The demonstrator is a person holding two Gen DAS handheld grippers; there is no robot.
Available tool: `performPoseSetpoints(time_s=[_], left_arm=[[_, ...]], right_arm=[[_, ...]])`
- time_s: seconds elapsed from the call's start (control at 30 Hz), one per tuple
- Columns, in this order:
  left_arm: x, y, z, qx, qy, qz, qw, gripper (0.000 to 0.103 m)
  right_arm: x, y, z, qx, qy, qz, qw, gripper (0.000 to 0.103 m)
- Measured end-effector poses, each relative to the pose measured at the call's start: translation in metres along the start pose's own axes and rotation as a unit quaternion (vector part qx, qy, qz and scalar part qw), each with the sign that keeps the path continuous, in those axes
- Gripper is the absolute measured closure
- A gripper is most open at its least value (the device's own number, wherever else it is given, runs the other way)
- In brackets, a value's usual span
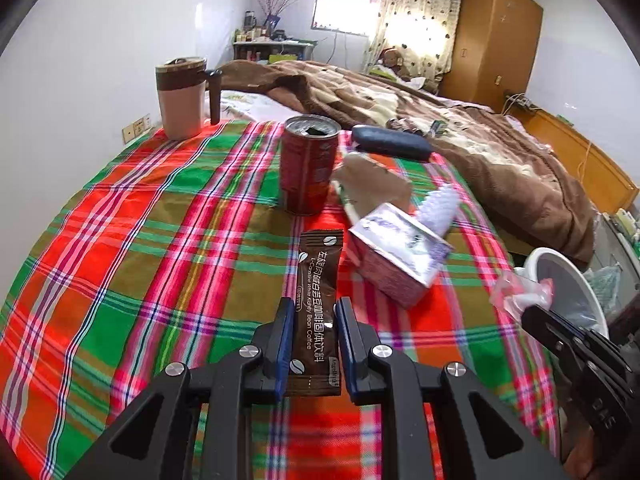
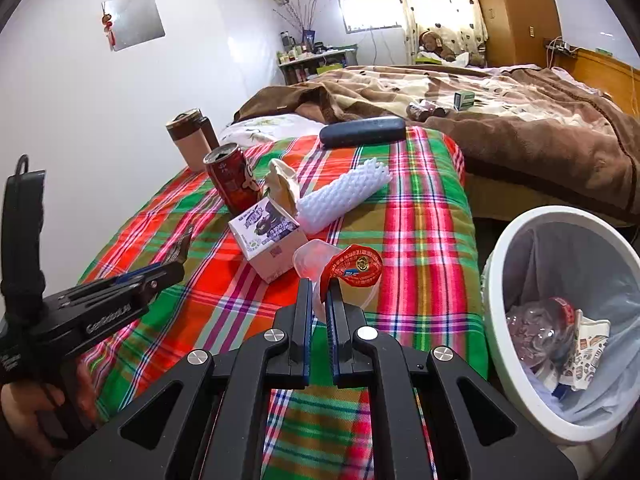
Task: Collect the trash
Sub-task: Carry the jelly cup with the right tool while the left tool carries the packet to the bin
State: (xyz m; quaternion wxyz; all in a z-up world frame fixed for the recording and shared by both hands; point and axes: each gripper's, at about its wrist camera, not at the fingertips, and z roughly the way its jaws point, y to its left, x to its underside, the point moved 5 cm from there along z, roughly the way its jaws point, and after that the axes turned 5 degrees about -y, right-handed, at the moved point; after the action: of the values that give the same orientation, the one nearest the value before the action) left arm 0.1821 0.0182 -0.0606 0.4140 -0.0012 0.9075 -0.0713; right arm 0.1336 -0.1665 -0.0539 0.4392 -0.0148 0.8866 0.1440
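Observation:
A brown coffee sachet (image 1: 318,312) lies flat on the plaid cloth, its near end between the fingers of my left gripper (image 1: 312,312), which stand open on either side of it. My right gripper (image 2: 319,292) is shut on a clear plastic cup with a peeled red foil lid (image 2: 352,270), held above the cloth left of the white bin (image 2: 496,264); the cup also shows in the left wrist view (image 1: 520,292). On the cloth stand a red can (image 1: 308,164), a purple-and-white carton (image 1: 394,258), a crumpled beige wrapper (image 2: 284,184) and a white foam sleeve (image 2: 344,194).
A lidded brown mug (image 1: 182,96) stands at the far left corner and a dark case (image 1: 390,142) lies at the far edge of the cloth. The bin holds a crushed bottle (image 2: 540,324) and paper. A bed with a brown blanket (image 2: 520,128) lies beyond.

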Motion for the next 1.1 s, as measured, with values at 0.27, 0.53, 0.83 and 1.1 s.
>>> performPoseSetpoints(time_s=[0.27, 0.53, 0.83, 1.1], left_arm=[[0.005, -0.024, -0.028, 0.018, -0.02, 0.022, 0.9994, 0.081], [0.007, -0.056, -0.046, 0.046, -0.035, 0.044, 0.9974, 0.081], [0.009, -0.1, -0.057, 0.073, -0.046, 0.075, 0.9934, 0.081], [0.011, -0.143, -0.057, 0.103, -0.044, 0.106, 0.988, 0.081]], right_arm=[[-0.002, -0.008, -0.018, 0.006, -0.017, 0.006, 1.0, 0.096], [-0.004, -0.026, -0.039, 0.022, -0.034, 0.018, 0.999, 0.096], [-0.007, -0.059, -0.063, 0.056, -0.056, 0.039, 0.996, 0.096], [-0.008, -0.092, -0.078, 0.09, -0.067, 0.062, 0.992, 0.096]])
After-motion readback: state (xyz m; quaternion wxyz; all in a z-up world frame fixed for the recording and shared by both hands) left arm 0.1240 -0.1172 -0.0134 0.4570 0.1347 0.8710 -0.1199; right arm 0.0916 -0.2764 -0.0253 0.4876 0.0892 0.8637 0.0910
